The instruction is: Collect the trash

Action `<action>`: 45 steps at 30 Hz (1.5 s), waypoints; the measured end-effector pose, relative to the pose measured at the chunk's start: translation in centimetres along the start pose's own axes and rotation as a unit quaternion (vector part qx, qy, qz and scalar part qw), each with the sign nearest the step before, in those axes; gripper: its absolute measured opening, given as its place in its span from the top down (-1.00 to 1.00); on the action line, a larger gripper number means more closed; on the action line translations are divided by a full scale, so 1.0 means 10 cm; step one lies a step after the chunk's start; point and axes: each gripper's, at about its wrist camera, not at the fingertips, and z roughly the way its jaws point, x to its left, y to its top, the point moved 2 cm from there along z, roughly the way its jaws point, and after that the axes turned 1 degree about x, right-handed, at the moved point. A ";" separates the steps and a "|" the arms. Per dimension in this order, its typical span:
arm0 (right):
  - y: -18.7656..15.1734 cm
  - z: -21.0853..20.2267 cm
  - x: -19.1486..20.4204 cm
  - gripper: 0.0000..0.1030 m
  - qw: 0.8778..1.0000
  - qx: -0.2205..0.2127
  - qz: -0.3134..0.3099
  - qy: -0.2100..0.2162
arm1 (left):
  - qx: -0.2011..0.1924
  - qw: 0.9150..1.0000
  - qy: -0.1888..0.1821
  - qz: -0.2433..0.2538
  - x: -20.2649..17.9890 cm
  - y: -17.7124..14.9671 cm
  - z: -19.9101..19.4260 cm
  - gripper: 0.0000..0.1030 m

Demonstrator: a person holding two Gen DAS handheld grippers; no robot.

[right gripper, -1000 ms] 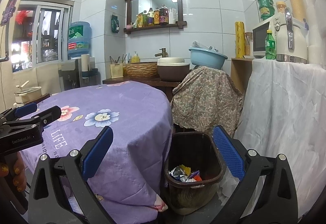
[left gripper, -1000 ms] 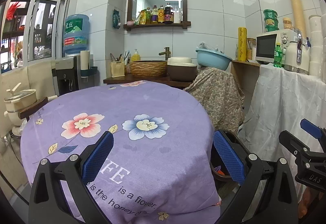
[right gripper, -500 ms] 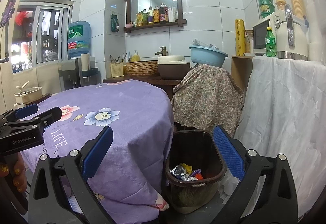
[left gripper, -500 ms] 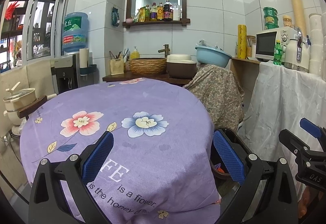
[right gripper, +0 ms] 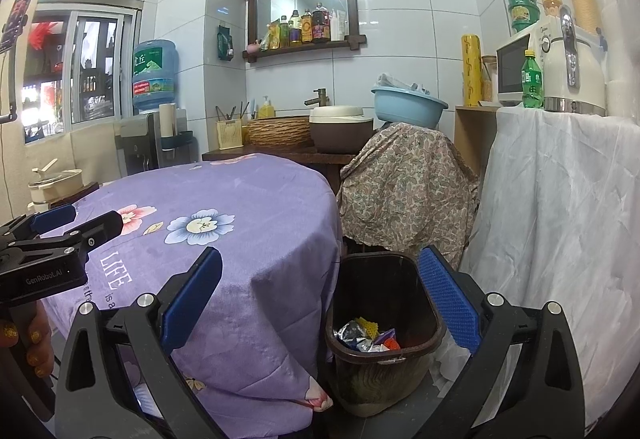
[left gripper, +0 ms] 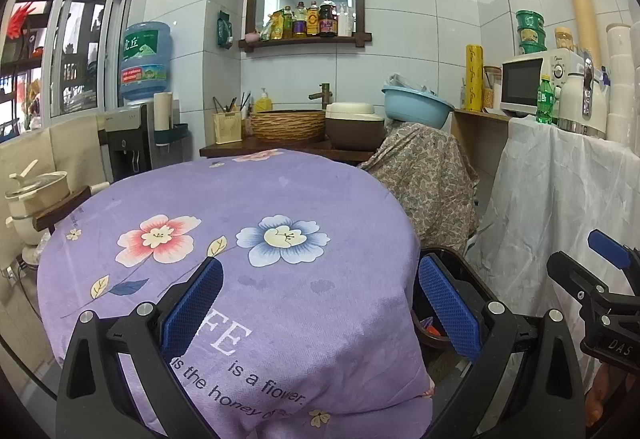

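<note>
Right wrist view: your right gripper [right gripper: 320,297] is spread wide and empty above the brown bin [right gripper: 384,343], which stands on the floor just beside the purple tablecloth [right gripper: 240,207] — crumpled wrappers [right gripper: 366,335] lie inside. Your left gripper [left gripper: 320,303] is also spread and empty over the table. A draped white sheet [right gripper: 560,219] hangs just right of the bin.

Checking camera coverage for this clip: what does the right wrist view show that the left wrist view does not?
Only the right wrist view shows the wrappers lying inside the brown trash bin. Only the left wrist view shows the tablecloth's near edge with its printed words. Both show the tablecloth, blue basin, microwave, and both grippers, left gripper and right gripper, open and empty.
</note>
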 end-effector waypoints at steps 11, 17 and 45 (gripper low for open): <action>-0.01 0.01 0.01 -0.89 1.000 0.003 0.002 0.001 | 0.002 1.000 -0.001 0.001 0.00 0.00 0.01 -0.89; -0.01 0.02 0.00 -0.89 1.000 0.004 0.003 0.001 | 0.000 1.000 0.000 0.001 0.00 0.00 0.01 -0.89; -0.04 0.03 -0.01 -0.89 1.000 0.009 0.007 0.001 | 0.007 1.000 -0.002 0.006 0.06 0.00 0.02 -0.89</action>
